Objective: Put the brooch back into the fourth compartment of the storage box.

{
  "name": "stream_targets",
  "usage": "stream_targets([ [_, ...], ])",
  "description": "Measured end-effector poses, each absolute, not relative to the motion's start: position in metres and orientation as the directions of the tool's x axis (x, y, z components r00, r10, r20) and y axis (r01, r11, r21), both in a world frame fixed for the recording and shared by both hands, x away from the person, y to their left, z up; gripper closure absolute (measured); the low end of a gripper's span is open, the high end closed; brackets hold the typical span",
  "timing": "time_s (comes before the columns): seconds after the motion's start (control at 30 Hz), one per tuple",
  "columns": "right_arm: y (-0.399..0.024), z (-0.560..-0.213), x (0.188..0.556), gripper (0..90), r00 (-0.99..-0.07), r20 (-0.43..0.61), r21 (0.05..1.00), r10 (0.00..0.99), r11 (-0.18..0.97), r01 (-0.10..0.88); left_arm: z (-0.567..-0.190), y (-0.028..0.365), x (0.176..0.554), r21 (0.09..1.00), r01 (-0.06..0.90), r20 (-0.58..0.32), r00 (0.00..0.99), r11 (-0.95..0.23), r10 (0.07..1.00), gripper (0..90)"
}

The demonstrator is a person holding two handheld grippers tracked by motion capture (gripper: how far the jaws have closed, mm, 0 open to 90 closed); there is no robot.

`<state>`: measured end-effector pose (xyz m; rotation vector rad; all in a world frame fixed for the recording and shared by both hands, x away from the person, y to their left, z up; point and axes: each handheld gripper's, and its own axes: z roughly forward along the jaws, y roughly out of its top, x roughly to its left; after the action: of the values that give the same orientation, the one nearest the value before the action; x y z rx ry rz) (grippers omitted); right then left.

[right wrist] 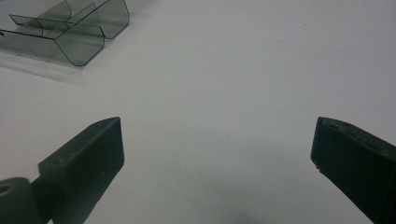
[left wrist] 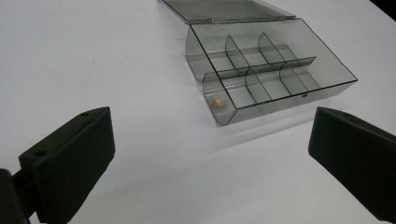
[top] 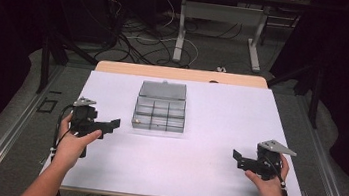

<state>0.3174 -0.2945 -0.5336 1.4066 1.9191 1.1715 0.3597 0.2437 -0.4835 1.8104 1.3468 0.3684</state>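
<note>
A white table (top: 205, 157) stands in a dim room. In the high view, the open compartment box (top: 159, 114) sits at table centre; the left gripper (top: 108, 126) waits at its eight o'clock, the right gripper (top: 238, 159) at four o'clock, well apart. In the left gripper view, jaws wide and empty; a small tan piece (left wrist: 216, 102) lies in the box's near corner cell, so that placement looks done. In the right gripper view, jaws wide, empty; box at eleven o'clock.
</note>
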Motion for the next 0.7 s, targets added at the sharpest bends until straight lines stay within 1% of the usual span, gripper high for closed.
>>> stream_targets([
  [0.3,-0.294,-0.534,0.317,2.4,-0.352,0.103,0.851,0.93,0.101,0.516,-0.496,0.267,0.35,0.755,0.656,-0.278,0.3,0.014,0.912,0.2],
  [0.5,-0.294,-0.534,0.317,2.4,-0.352,0.103,0.851,0.93,0.101,0.516,-0.506,0.28,0.343,0.757,0.652,-0.28,0.284,0.029,0.917,0.2],
  [0.7,-0.294,-0.534,0.317,2.3,-0.351,0.104,0.849,0.93,0.101,0.519,-0.516,0.288,0.337,0.759,0.651,-0.261,0.3,0.003,0.918,0.2],
])
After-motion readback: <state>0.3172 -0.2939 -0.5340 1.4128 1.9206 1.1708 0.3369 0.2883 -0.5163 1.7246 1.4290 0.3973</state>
